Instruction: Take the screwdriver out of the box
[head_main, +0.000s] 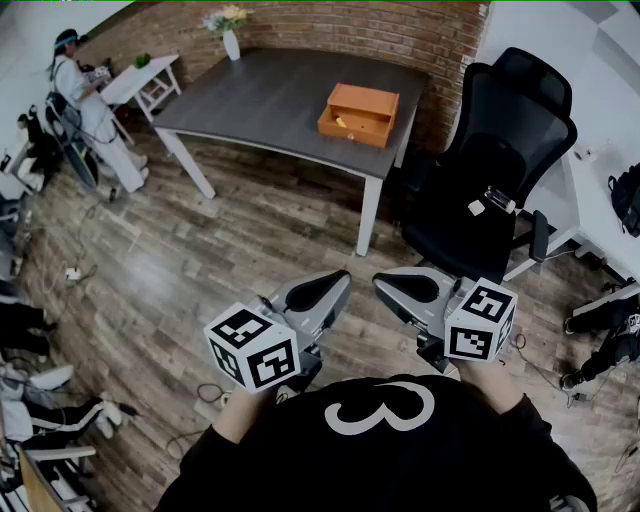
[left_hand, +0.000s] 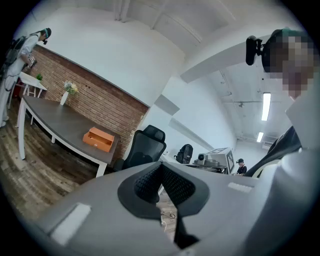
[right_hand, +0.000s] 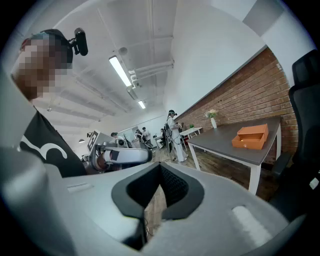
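An orange box (head_main: 360, 113) sits on the dark grey table (head_main: 270, 95), near its right end, far ahead of me. It also shows small in the left gripper view, orange box (left_hand: 98, 139), and in the right gripper view, orange box (right_hand: 252, 137). No screwdriver shows in any view. My left gripper (head_main: 333, 282) and right gripper (head_main: 396, 284) hang side by side close to my chest, over the wooden floor and well short of the table. Both have their jaws together with nothing between them: left gripper (left_hand: 161, 168), right gripper (right_hand: 160, 168).
A black office chair (head_main: 490, 170) stands right of the table, between me and the box's side. A white vase with flowers (head_main: 231, 40) is at the table's far edge by the brick wall. A person (head_main: 85, 100) stands at a white side table far left. Cables lie on the floor.
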